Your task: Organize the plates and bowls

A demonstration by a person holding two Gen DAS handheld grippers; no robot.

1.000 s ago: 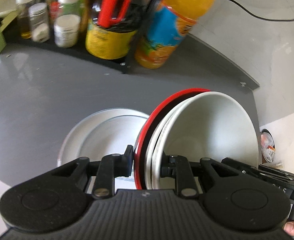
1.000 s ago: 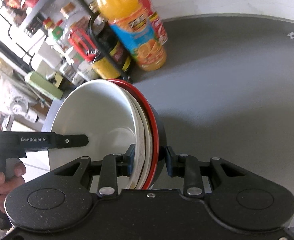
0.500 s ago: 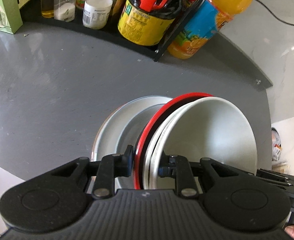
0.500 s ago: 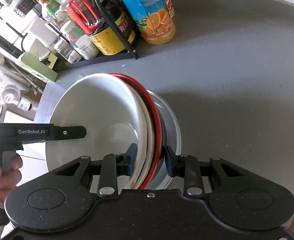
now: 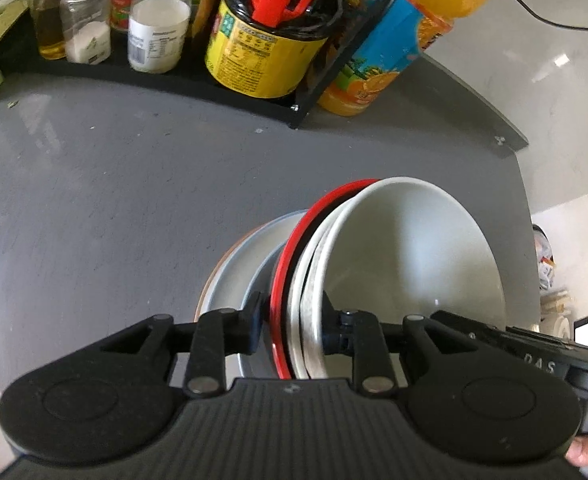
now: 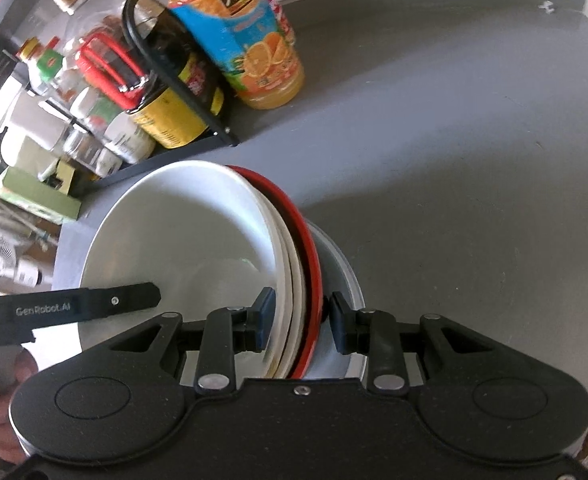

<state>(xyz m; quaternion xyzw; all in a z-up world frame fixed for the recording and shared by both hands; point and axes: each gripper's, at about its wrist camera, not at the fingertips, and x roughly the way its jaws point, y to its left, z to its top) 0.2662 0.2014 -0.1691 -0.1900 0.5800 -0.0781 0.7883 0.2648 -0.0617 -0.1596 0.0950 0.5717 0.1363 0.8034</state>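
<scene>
On the grey surface (image 5: 133, 208), near its right edge, a stack of bowls (image 5: 406, 264) stands tilted on edge over a grey plate (image 5: 233, 280), mouths facing right in the left view. The left tool (image 5: 289, 320) and right tool (image 6: 300, 318) straddle opposite rims, jaws just easing apart, a gap beside the red bowl (image 6: 308, 264). The left tool reads "GenRobot.AI".
</scene>
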